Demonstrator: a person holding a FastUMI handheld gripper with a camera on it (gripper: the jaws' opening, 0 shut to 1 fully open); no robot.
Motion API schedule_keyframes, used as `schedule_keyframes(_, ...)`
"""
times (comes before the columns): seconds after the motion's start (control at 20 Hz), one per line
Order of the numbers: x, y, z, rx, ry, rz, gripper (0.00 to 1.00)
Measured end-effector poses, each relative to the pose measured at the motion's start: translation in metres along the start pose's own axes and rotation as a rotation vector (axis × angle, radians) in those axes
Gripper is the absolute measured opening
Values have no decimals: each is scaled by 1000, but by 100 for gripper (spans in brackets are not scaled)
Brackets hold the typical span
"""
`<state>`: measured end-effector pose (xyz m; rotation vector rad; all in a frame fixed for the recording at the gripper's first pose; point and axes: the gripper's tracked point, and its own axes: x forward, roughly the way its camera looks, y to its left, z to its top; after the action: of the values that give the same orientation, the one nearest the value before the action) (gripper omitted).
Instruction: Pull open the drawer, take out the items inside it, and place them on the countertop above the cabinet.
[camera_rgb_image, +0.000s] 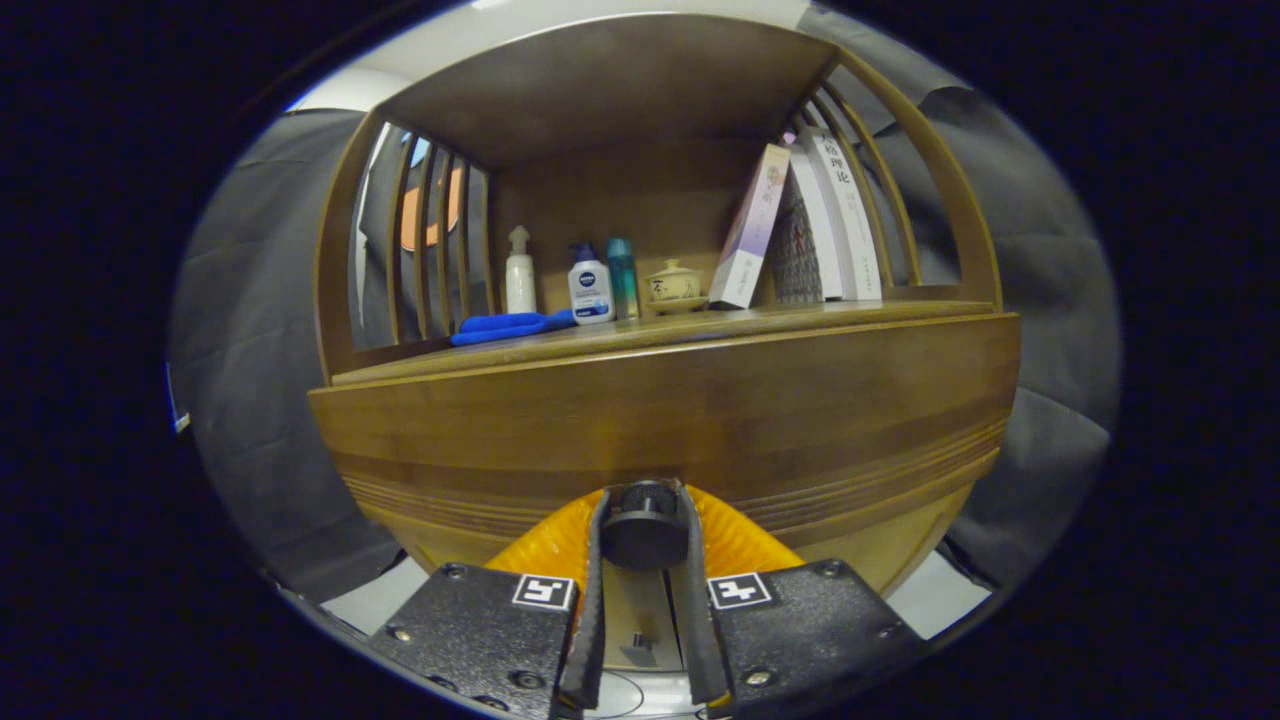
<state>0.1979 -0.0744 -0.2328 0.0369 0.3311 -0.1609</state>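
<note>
Dark round drawer knob (643, 524) clamped between both fingers (597, 570); opening step underway, next a straight pull away from the wooden cabinet (660, 420).

tool (643, 525), fingers clamped on drawer knob (643, 512)

Wooden drawer front (660, 410) with grooved lower bands, seemingly shut; round dark knob (643, 520) pinched between claw (642, 525) fingers; countertop (700, 325) just above.
</note>
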Motion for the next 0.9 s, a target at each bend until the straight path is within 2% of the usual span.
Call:
schedule_keyframes(0.4,-73,0,-17,-31,7,7,35)
schedule_keyframes(0.9,-156,5,-48,-34,32,59,35)
